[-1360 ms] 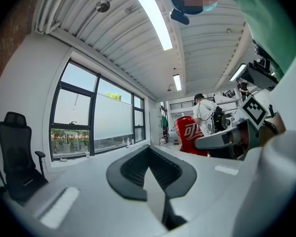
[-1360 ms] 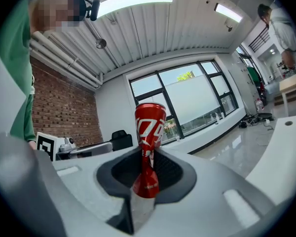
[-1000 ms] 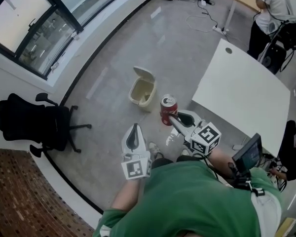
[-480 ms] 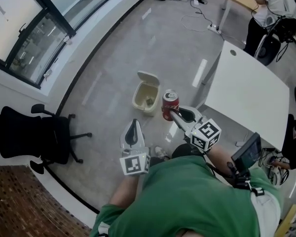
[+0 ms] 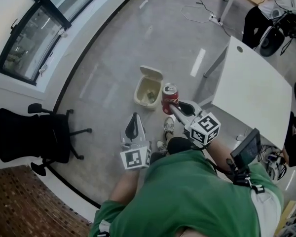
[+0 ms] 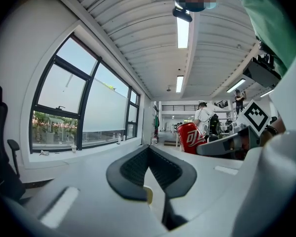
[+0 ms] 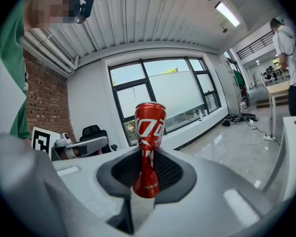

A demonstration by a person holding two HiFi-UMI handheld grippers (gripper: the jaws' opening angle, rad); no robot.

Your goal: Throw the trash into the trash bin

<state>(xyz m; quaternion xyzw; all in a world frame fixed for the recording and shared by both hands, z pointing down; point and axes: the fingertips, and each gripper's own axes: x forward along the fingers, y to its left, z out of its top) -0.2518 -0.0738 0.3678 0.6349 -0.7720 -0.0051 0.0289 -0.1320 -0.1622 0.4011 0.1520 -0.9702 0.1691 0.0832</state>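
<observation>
The right gripper (image 5: 173, 108) pinches a squeezed red can (image 5: 169, 97) at its waist, just right of the open-lidded trash bin (image 5: 139, 97). The left gripper (image 5: 133, 127) (jaws pressed together) hangs below the bin. A white table (image 5: 251, 93) stands to the bin's right, a black chair (image 5: 24, 137) well to its left.

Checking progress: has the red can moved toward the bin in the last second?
Yes. The red soda can, pinched in the right hand-held gripper, has drawn nearer the open trash bin, now just beside its right edge, not over it.
</observation>
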